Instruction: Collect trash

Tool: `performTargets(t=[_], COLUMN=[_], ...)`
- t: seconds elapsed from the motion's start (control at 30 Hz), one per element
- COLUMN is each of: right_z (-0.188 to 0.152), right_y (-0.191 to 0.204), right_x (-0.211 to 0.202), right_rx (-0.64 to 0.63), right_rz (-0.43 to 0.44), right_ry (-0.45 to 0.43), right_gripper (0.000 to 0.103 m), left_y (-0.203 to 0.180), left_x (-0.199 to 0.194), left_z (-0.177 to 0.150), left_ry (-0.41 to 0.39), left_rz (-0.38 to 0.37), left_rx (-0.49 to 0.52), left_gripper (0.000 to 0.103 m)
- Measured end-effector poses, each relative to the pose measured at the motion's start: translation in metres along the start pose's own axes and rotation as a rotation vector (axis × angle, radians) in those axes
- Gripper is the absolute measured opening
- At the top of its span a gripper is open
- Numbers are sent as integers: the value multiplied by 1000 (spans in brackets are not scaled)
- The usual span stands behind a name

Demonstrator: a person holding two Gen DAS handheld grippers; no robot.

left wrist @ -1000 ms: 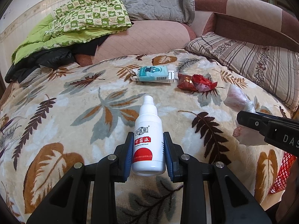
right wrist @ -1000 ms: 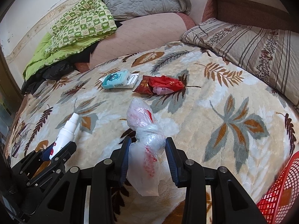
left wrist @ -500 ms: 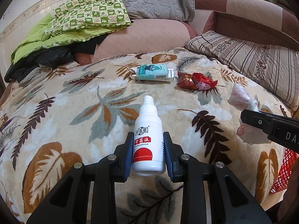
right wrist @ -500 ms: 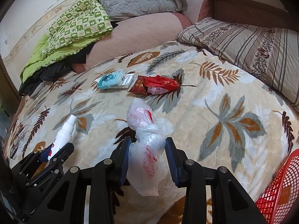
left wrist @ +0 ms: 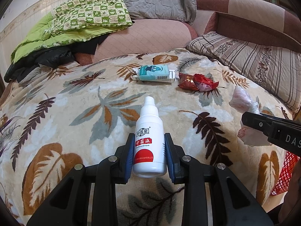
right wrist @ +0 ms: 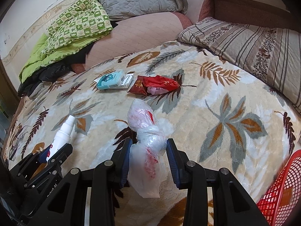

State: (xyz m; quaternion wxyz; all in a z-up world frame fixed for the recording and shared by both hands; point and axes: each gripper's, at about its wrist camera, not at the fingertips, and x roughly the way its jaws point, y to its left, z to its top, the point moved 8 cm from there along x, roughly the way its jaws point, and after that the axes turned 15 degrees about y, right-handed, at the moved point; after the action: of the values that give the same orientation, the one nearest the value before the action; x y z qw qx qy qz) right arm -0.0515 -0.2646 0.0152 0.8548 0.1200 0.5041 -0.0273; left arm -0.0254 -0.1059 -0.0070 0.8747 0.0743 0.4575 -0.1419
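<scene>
My left gripper (left wrist: 150, 148) is shut on a white plastic bottle (left wrist: 149, 141) with a red label, held above the leaf-patterned blanket. In the right wrist view the same bottle (right wrist: 62, 133) shows at the left. My right gripper (right wrist: 148, 154) is shut on a knotted clear plastic bag (right wrist: 145, 137) with red bits inside; the bag (left wrist: 242, 101) also shows at the right of the left wrist view. Farther back on the blanket lie a teal and white carton (left wrist: 154, 72) (right wrist: 112, 80) and a crumpled red wrapper (left wrist: 197, 82) (right wrist: 156, 84).
A red mesh basket (right wrist: 282, 188) (left wrist: 284, 173) sits at the bed's lower right edge. A striped pillow (right wrist: 254, 43) lies to the right. A green quilt (left wrist: 75, 24), dark clothing and a grey cushion (left wrist: 154, 0) are piled at the back.
Both grippers have drawn back slightly from the bed, each still holding its item. More of the red basket shows at the lower right of the right wrist view.
</scene>
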Motion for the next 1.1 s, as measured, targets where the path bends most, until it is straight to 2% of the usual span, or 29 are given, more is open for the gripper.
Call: performTargets(t=[0.37, 0.57, 0.63, 0.8, 0.87, 1.1], right_z=[0, 0, 0, -16, -25, -57], right_y=[-1, -5, -13, -52, -71, -164], right_x=[0, -13, -23, -60, -77, -145], right_rx=[2, 23, 57, 154, 176, 324], right_rz=[2, 28, 61, 125, 112, 86], right_ry=[-2, -27, -43, -90, -110, -185], right_gripper=[40, 40, 40, 40, 40, 40], left_y=[3, -12, -15, -37, -45, -123], left_x=[1, -6, -9, -17, -22, -63], left_z=[2, 3, 4, 2, 3, 4], left_ry=[0, -17, -20, -11, -11, -8], left_rz=[-4, -59, -87, -167, -196, -356], left_rx=[1, 21, 29, 69, 81, 213], left_gripper=[29, 29, 29, 29, 29, 29])
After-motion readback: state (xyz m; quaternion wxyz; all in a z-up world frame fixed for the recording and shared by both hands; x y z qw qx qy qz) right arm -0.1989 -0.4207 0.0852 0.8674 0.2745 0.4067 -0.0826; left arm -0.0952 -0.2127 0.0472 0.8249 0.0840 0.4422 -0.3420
